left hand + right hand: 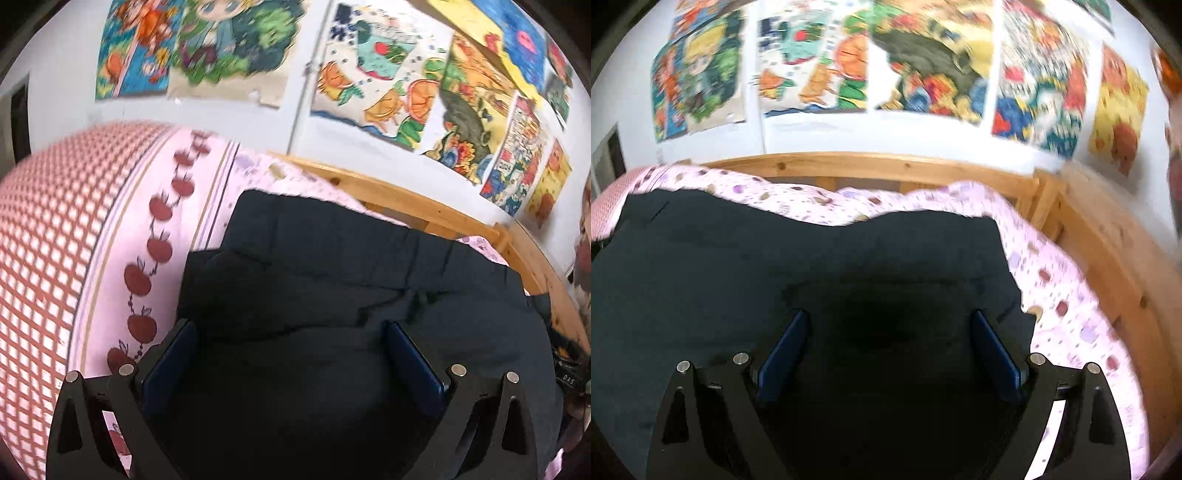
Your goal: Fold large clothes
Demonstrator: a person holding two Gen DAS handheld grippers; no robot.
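Lying under both hand-held grippers, left (290, 326) and right (888, 315), released: dark garment (369, 280).

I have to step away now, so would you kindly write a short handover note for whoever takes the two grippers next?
Left gripper: open, nothing held, over the dark navy garment.
Right gripper: open, nothing held, over the same garment, toward its right edge.
Where things are: the garment lies on the pink spotted bedsheet, inside the wooden bed frame. A pink checked cushion or duvet lies to its left.
Done: the left wrist view shows layered edges, so some folding seems done; how much is unclear.
Left: check the folds, complete them, smooth the creases.
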